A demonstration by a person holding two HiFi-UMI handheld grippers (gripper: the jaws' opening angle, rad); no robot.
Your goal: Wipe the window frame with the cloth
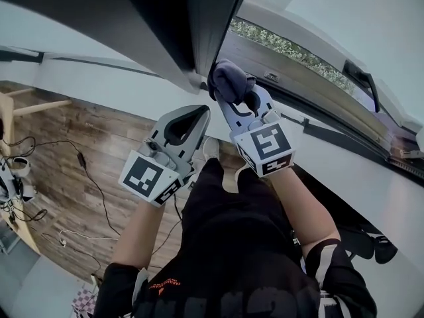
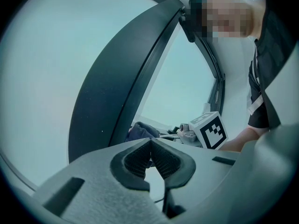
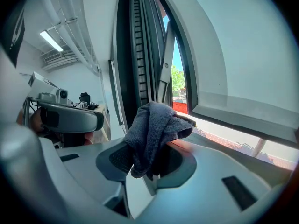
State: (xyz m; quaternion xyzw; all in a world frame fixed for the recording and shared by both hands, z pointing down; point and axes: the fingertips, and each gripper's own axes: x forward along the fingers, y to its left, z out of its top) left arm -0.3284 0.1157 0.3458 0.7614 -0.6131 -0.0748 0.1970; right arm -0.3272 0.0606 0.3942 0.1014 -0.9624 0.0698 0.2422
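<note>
A dark grey-blue cloth (image 1: 228, 80) is bunched at the lower corner of the dark window frame (image 1: 199, 32), with my right gripper (image 1: 233, 97) shut on it. In the right gripper view the cloth (image 3: 152, 129) hangs folded between the jaws, right before the frame's black gasket channel (image 3: 135, 45). My left gripper (image 1: 201, 109) hovers just left of the right one, below the frame's edge, its jaws shut on nothing. The left gripper view shows the closed pads (image 2: 150, 158), the frame (image 2: 117, 92) curving above, and the cloth (image 2: 140, 130) beyond.
The open sash with a black handle (image 1: 361, 78) lies to the right, above a white sill (image 1: 344, 171). White wall (image 1: 86, 78) runs to the left. Below are wooden floor (image 1: 66, 158) with loose cables (image 1: 86, 171) and the person's dark trousers.
</note>
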